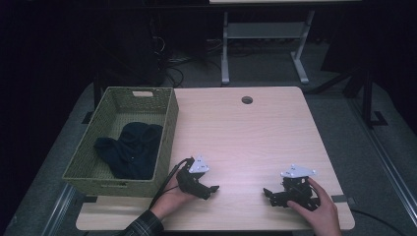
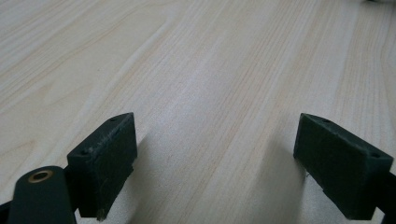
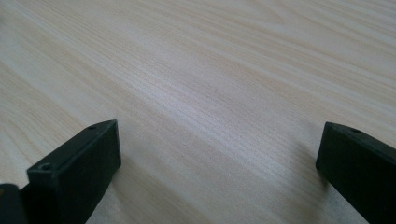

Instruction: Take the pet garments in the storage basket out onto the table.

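Tools apart on bare wood

Left tool and right tool rest low on the tabletop, jaws spread wide, gripping nothing. From above, a woven basket at the tabletop's left edge holds dark cloth; gripper views give wood grain.

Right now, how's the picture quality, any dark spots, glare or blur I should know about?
High view: dim, floor and background nearly black, the dark cloth in the basket lacks detail, a pale sheen on the table. Left gripper view: wood grain sharp, soft shadows beside the open jaws. Right gripper view: bright, near jaws slightly soft.
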